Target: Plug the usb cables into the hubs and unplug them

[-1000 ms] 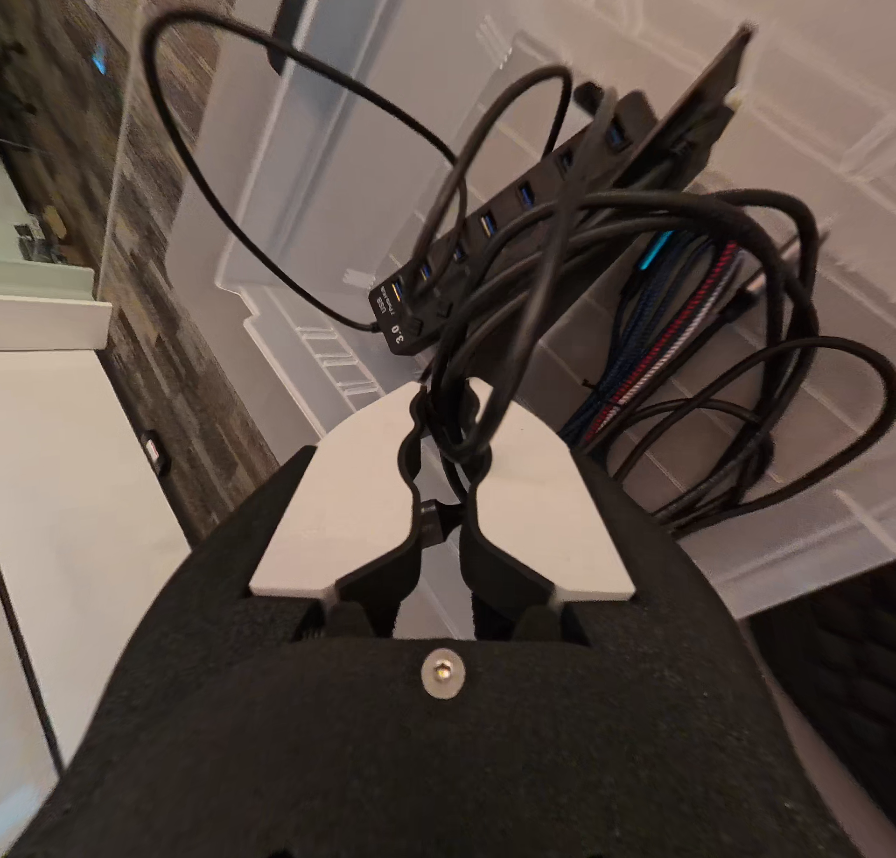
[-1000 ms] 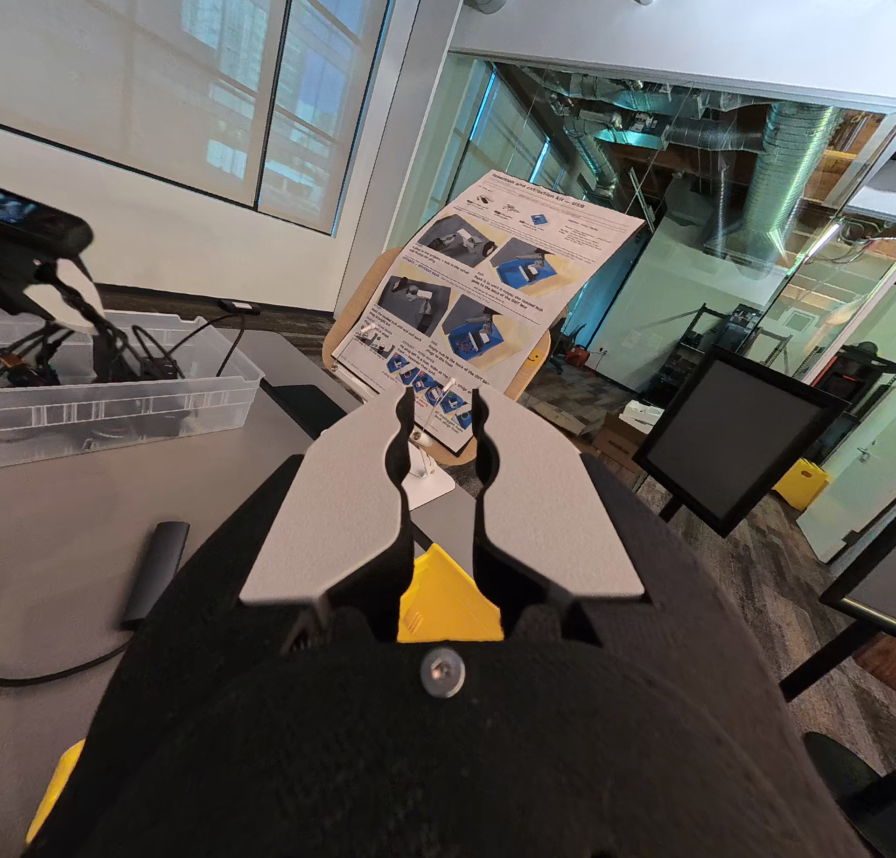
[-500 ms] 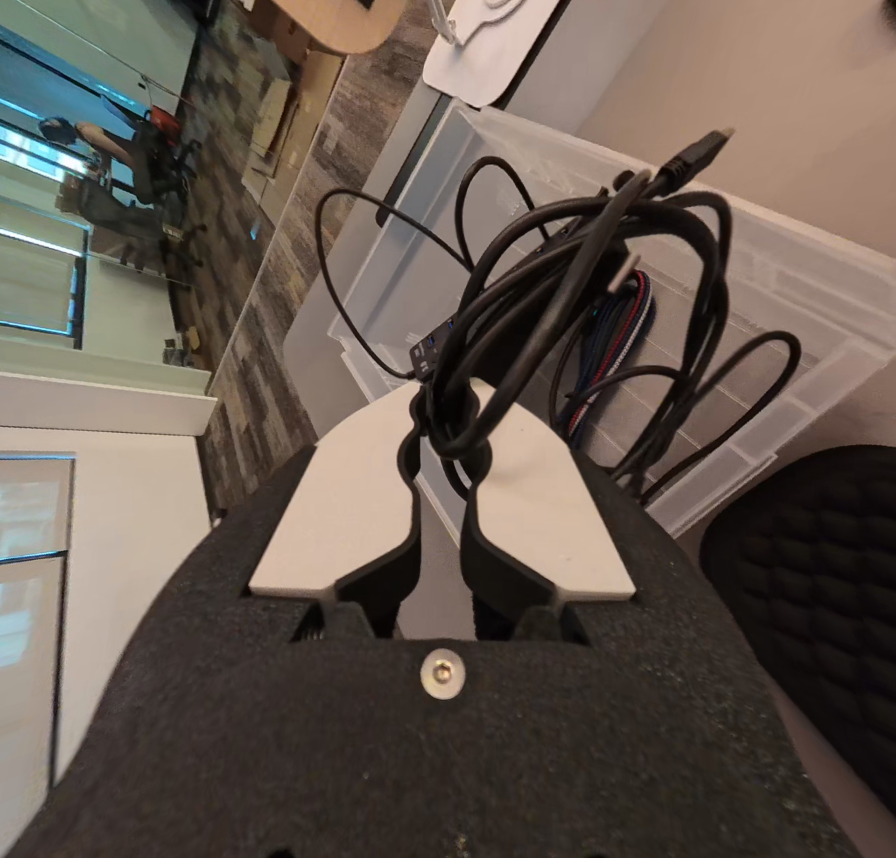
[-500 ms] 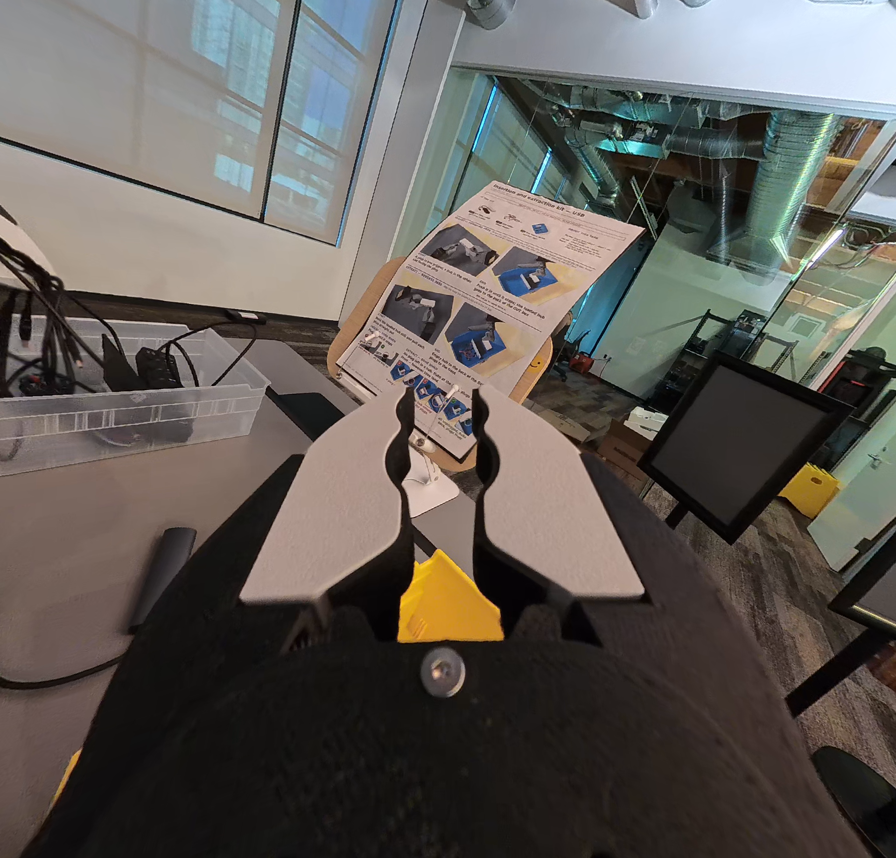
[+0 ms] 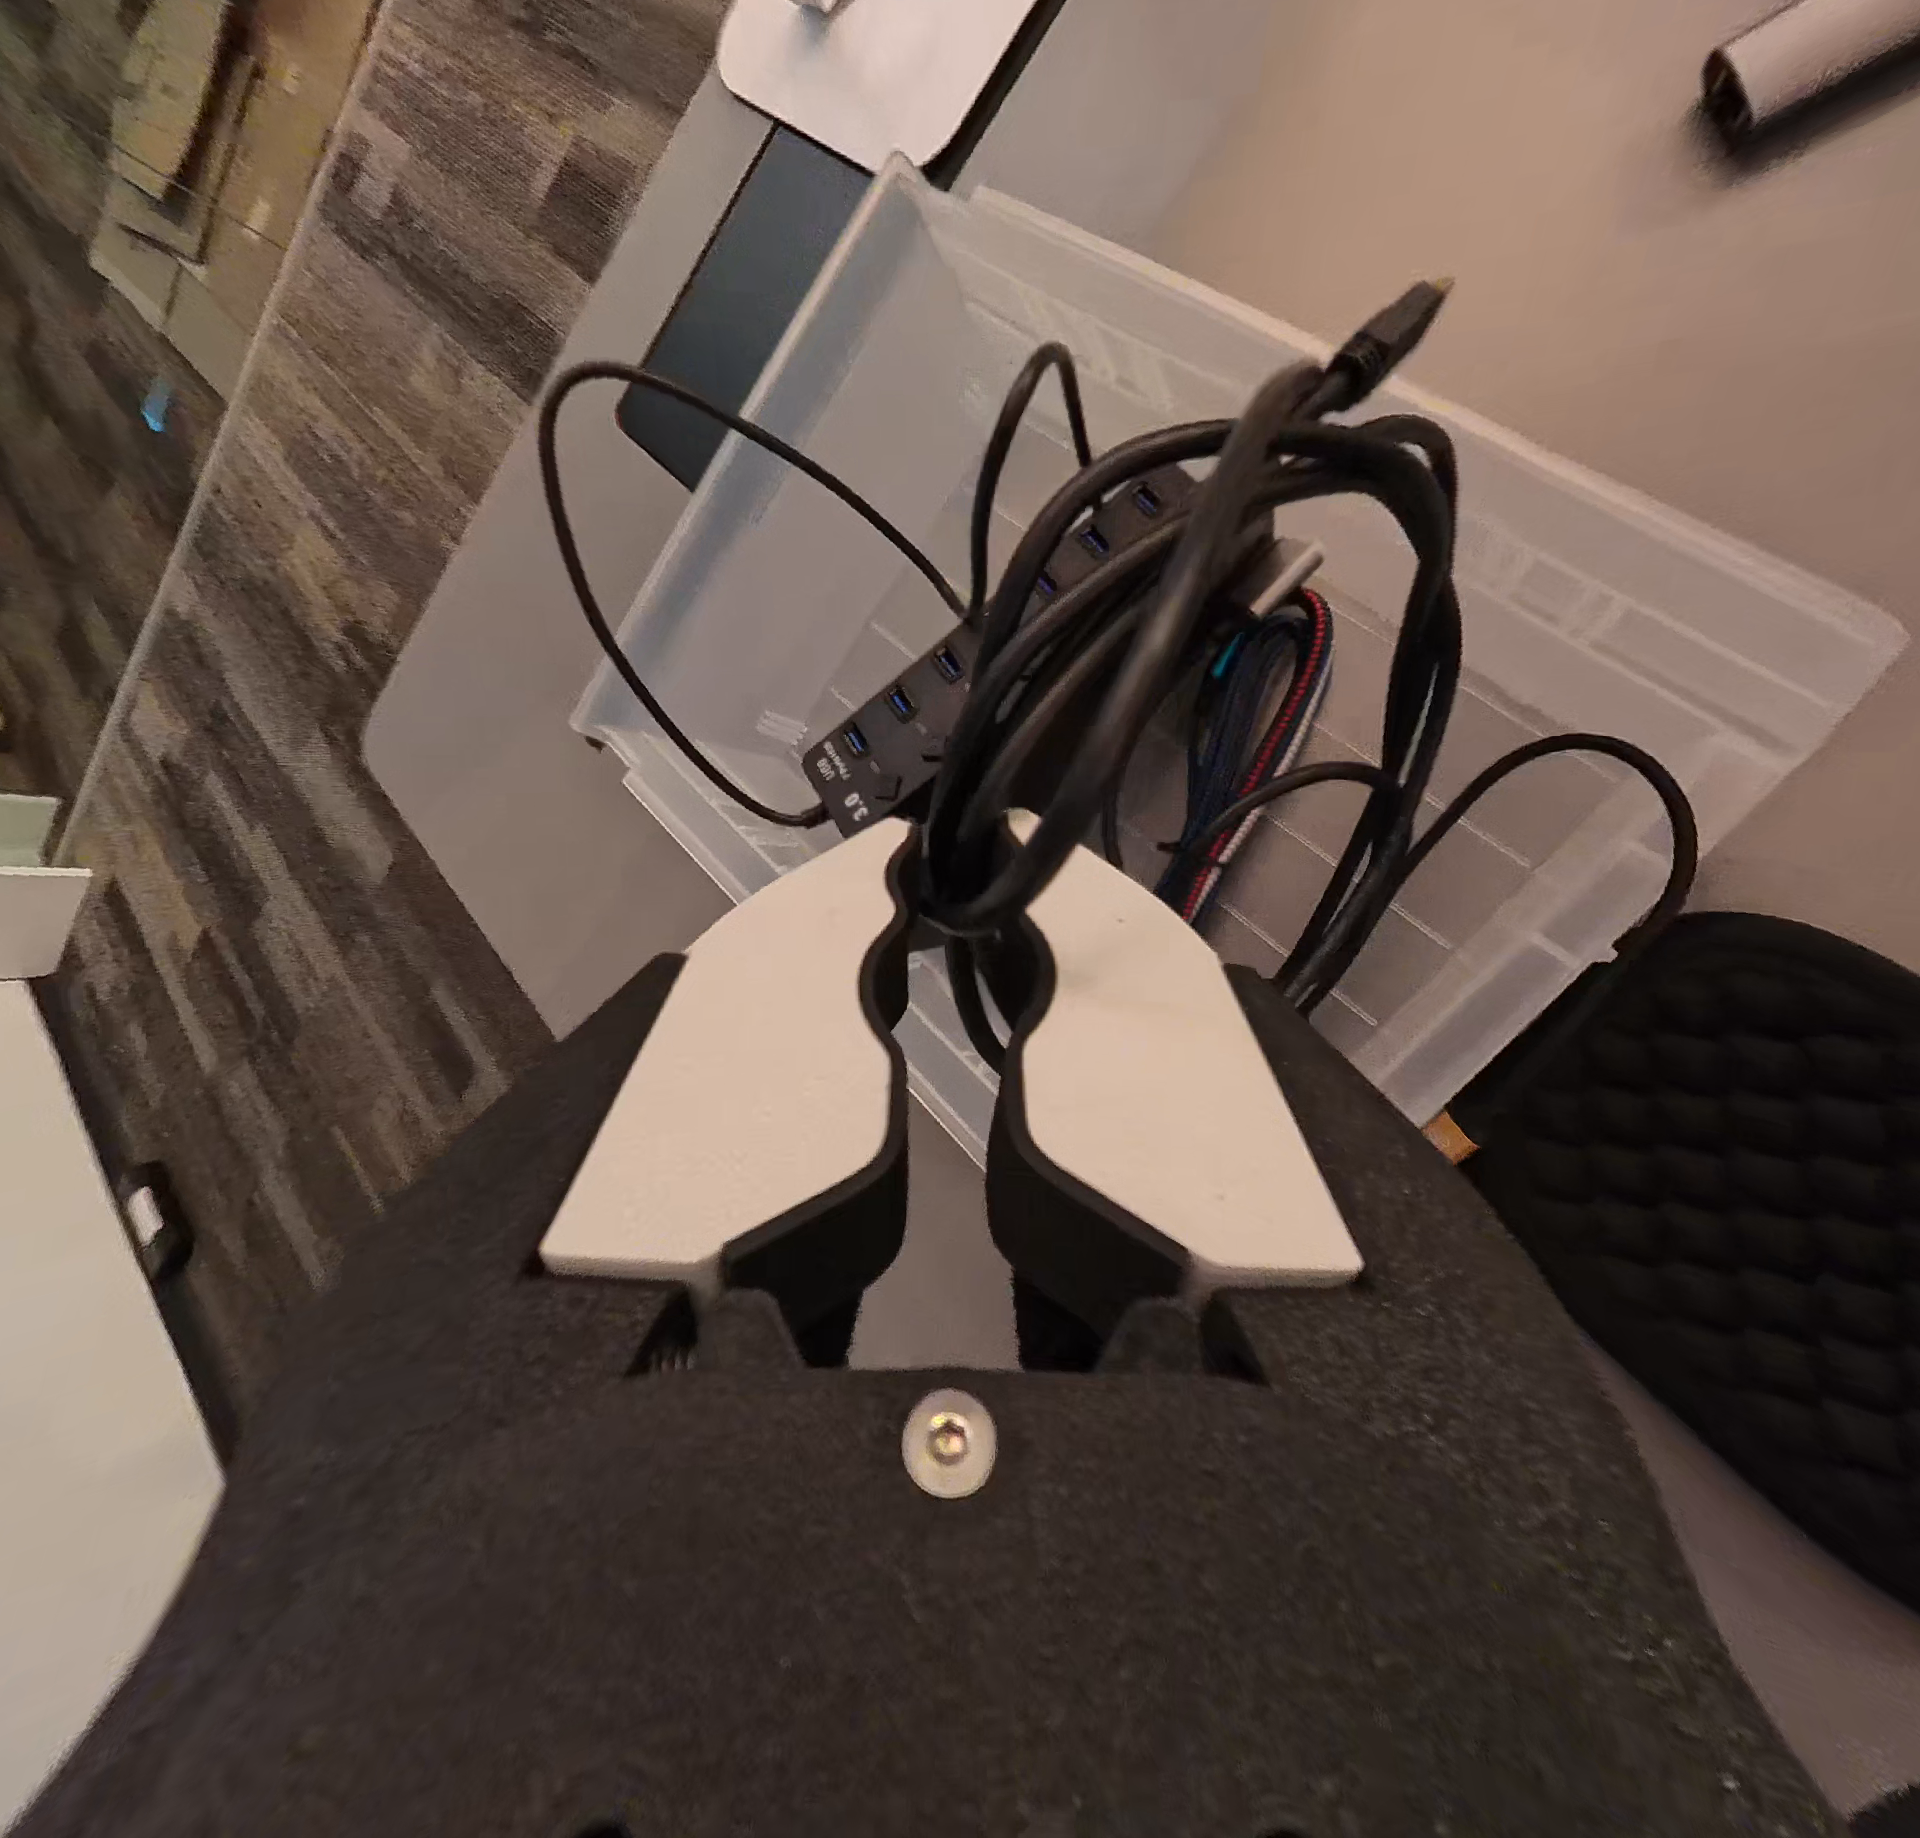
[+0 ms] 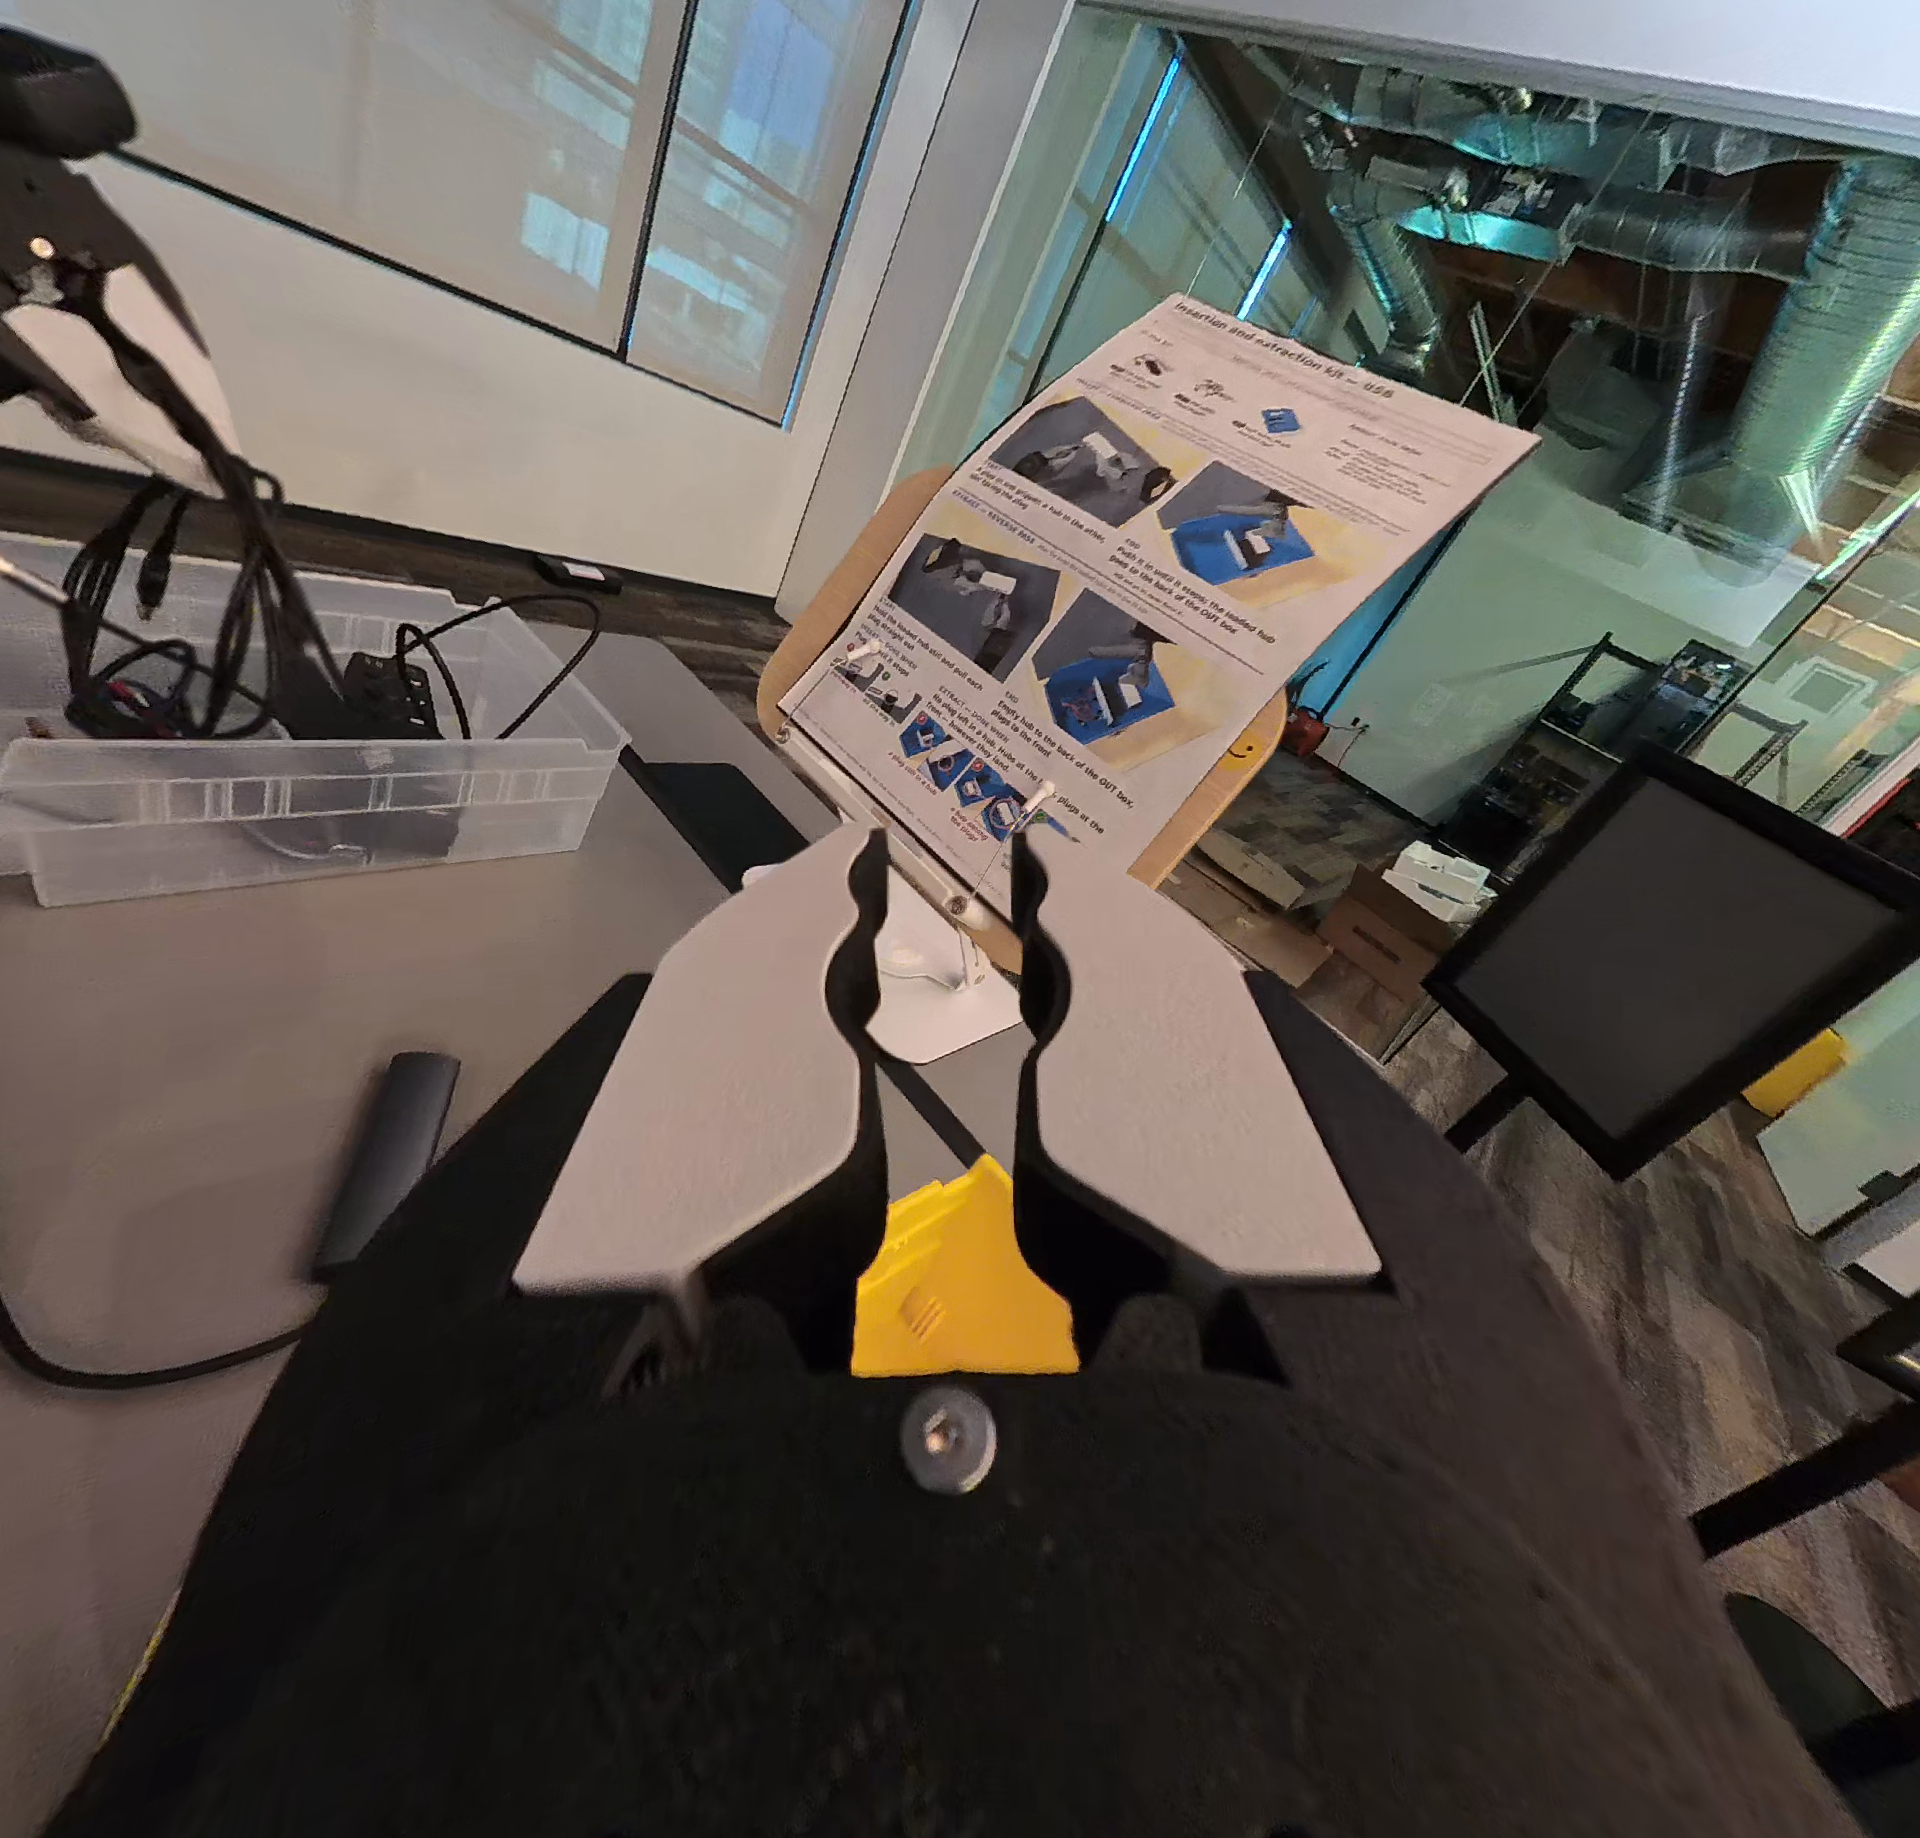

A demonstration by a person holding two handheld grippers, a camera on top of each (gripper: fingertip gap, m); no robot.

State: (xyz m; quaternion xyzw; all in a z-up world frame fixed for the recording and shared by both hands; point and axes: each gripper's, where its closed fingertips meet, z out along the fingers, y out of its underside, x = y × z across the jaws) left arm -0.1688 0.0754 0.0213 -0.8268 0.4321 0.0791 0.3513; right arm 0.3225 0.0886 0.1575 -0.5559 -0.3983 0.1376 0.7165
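My left gripper is shut on a bundle of black USB cables and holds it above a clear plastic bin. One USB plug sticks up from the bundle. A black hub with blue ports leans in the bin under the cables, beside blue and red braided cables. In the right wrist view the left gripper is at the upper left, with the cables hanging to the hub in the bin. My right gripper is open and empty, over the grey table.
A dark cylinder with a black cord lies on the table. An instruction sheet on a stand is at the table's far edge. A yellow piece is below my right gripper. A black cushioned seat is beside the bin. Monitors stand at the right.
My left gripper has risen away from the bin with the cable bundle in it. The hub stays in the bin. My right gripper has only shifted slightly and stays open.
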